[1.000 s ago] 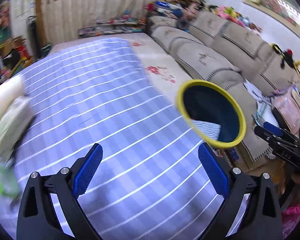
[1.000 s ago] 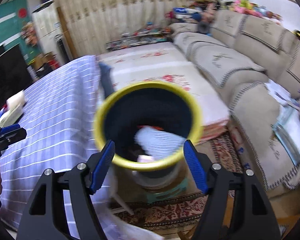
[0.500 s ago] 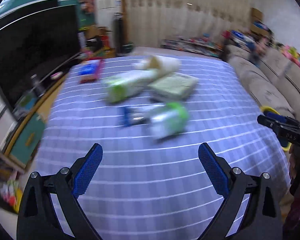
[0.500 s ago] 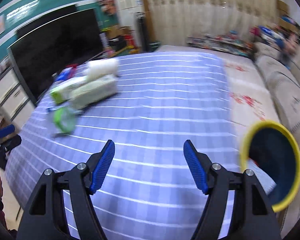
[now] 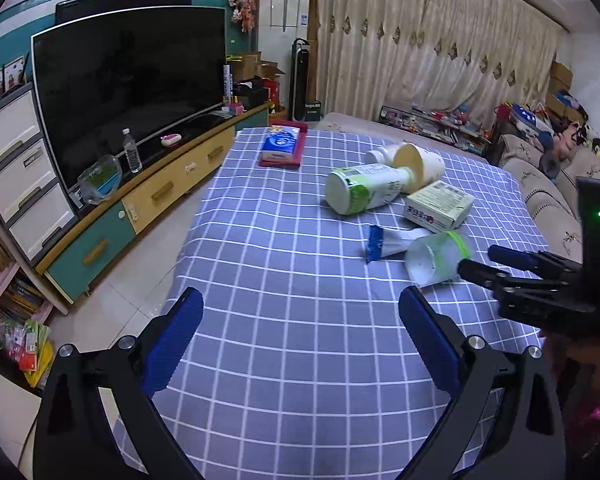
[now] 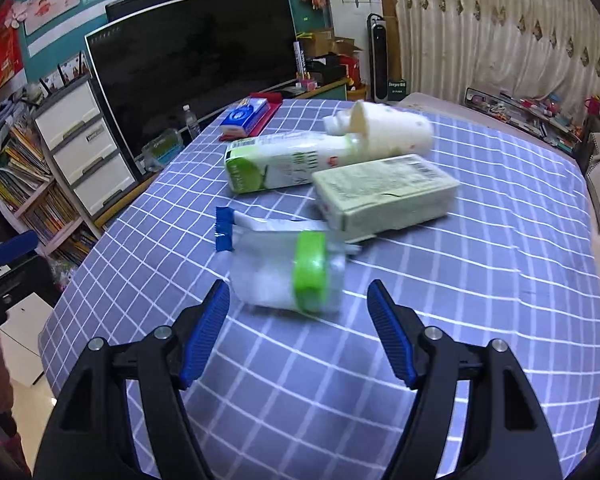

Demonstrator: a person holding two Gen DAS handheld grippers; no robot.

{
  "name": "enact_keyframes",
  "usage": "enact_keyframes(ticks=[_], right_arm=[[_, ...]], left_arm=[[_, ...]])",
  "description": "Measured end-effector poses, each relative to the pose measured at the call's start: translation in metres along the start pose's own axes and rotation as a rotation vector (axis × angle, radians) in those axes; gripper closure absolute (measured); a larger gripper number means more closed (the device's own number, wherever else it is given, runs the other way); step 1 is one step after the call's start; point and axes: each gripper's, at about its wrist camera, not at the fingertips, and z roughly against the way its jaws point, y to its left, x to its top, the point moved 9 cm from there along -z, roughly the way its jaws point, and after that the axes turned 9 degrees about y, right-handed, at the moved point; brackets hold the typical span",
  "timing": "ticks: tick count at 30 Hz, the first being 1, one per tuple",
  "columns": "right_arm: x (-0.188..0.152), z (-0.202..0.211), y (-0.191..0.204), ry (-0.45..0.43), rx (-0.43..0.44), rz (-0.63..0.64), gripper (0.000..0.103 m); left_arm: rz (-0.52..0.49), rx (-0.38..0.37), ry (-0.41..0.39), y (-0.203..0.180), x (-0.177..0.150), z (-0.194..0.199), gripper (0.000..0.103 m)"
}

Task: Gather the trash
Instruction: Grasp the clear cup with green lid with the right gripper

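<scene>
Trash is seen gathered in a loose cluster on the blue checked tablecloth (image 6: 500, 280), toward its far half. Largest in the cluster, a white-and-green bottle (image 6: 284, 164) is laid on its side, its neck end against a white paper cup (image 6: 392, 132), also on its side. A pale green carton box (image 6: 384, 194) is placed flat just beside the bottle, on the near side. A clear plastic cup with a green band (image 6: 288, 272) is tipped over nearest the grippers, touching a white wrapper with a blue end (image 6: 236, 228). A blue tissue pack (image 5: 281, 145) is set on a red tray at the far edge, well apart from the cluster.

Right gripper (image 6: 298, 320) is held wide open just short of the clear cup; its jaws have just been opening, nothing is clamped. Left gripper (image 5: 300, 332) is spread wide over bare cloth, nothing between the pads.
</scene>
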Motion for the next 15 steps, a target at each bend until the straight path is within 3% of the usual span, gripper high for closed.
enact_keyframes(ticks=[7, 15], right_arm=[[0.009, -0.028, 0.008, 0.037, -0.037, -0.02, 0.028], [0.011, -0.046, -0.002, 0.061, -0.056, -0.033, 0.027]], left_arm=[[0.03, -0.005, 0.02, 0.014, -0.007, -0.004, 0.006], [0.014, -0.037, 0.038, 0.003, -0.012, -0.015, 0.006]])
